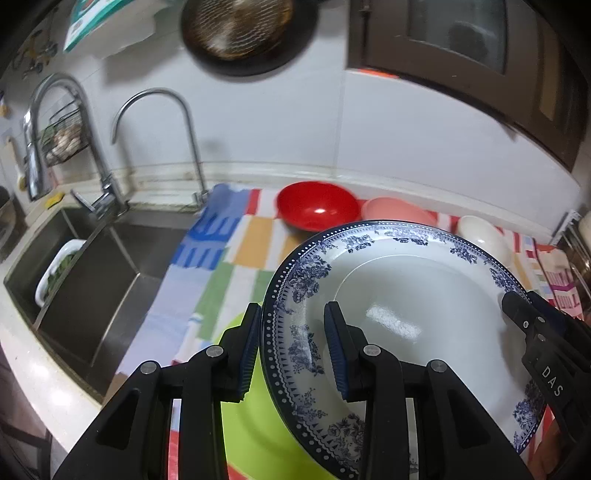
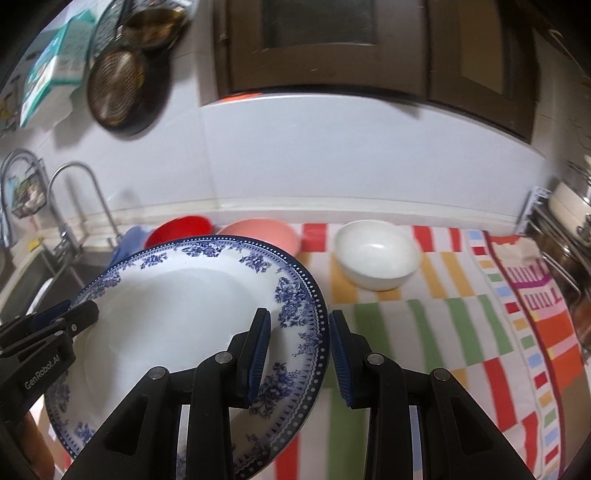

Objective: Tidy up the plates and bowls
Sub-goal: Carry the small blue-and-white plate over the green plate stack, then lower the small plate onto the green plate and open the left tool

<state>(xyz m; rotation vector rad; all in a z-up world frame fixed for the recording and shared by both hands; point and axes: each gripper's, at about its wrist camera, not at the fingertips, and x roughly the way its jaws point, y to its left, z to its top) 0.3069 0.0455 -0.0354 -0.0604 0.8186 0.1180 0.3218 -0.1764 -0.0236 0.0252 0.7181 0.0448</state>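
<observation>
Gripping the blue-and-white plate (image 1: 417, 314) by opposite rims, both grippers carry it above the counter (image 2: 424, 325). The left gripper (image 1: 293, 347) clamps the plate's left rim, one finger under the edge and the other on the patterned border. The right gripper (image 2: 299, 350) clamps the right rim the same way, its inner finger lying on the floral band and its outer finger just past the dotted edge. Each gripper also shows in the other's view as a black tip on the far rim.

The plate sits tilted, clear of the striped cloth (image 2: 461, 332) that covers the counter. Under its left side a lime-green plate (image 1: 255, 424) lies on the cloth, partly hidden.

Along the back wall three bowls stand in a row: a red bowl (image 1: 317, 210), a pink bowl (image 2: 266, 230) just beside it, and a white bowl (image 2: 376, 254) set apart to the right. From the right wrist view the plate's far rim overlaps the red and pink bowls; whether it is close to them cannot be told.

To the right of the plate, the cloth in front of the white bowl is bare, running out to a metal rack (image 2: 565, 229) at the counter's right end. To the left the cloth ends at the sink (image 1: 92, 280), with two curved faucets (image 1: 162, 122) at its back edge. A dark pan (image 1: 247, 33) hangs on the wall above.
</observation>
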